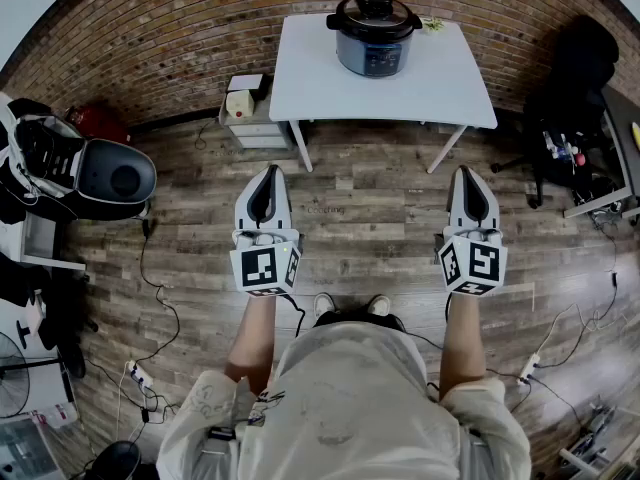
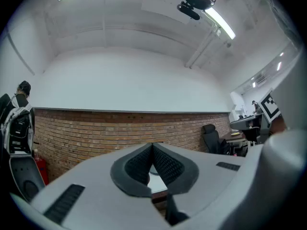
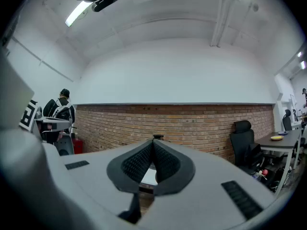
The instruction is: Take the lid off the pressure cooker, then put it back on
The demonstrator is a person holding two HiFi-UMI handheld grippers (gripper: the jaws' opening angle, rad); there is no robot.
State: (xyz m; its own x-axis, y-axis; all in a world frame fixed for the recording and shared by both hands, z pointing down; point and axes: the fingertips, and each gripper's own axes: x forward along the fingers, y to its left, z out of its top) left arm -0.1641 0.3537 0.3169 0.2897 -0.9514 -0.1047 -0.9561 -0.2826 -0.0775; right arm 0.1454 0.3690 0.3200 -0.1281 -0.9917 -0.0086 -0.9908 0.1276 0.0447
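The pressure cooker (image 1: pixel 374 44) stands on the far part of a white table (image 1: pixel 440 83), its black lid (image 1: pixel 373 12) seated on top. My left gripper (image 1: pixel 266 182) and right gripper (image 1: pixel 468 184) hover side by side over the wooden floor, well short of the table. Both are shut with nothing between the jaws. In the left gripper view the left gripper (image 2: pixel 152 146) shows black ribbed pads pressed together, with a sliver of white table behind. The right gripper (image 3: pixel 154 143) looks the same in the right gripper view, with the cooker's knob (image 3: pixel 158 137) just above its tips.
A small white drawer unit (image 1: pixel 252 118) sits left of the table. A grey machine (image 1: pixel 110 176) and cables lie at the left. A black office chair (image 1: pixel 575 78) and a desk (image 1: pixel 620 138) stand at the right. A brick wall (image 1: pixel 180 38) runs behind.
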